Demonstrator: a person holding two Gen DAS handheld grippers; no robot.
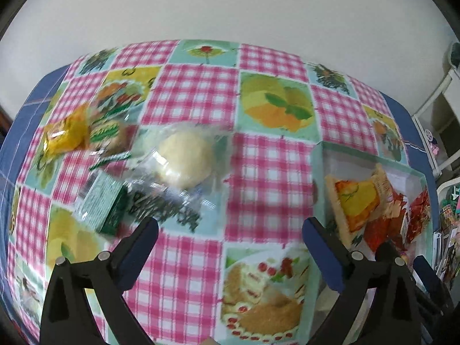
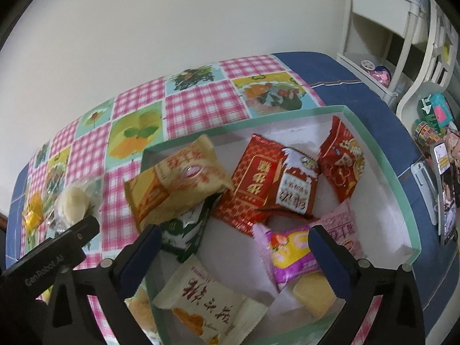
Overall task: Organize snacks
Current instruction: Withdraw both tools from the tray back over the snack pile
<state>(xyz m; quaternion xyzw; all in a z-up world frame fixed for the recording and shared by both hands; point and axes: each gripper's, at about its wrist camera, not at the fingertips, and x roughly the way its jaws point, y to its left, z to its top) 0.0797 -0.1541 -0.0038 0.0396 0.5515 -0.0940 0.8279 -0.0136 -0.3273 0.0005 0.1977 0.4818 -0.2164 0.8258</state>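
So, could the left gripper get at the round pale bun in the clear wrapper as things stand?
Probably yes: the left gripper is open and empty, the bun lies just ahead on the tablecloth, with nothing between them.

Wrapped snacks [image 2: 253, 184] in green-rimmed box [image 2: 382, 155] on checked tablecloth [image 2: 201, 106]

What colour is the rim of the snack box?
Pale green, with a white inside; the box shows best in the right wrist view.

Pink gingham tablecloth [image 1: 198, 92], mint-rimmed white box [image 2: 382, 155], red packets [image 2: 256, 178]
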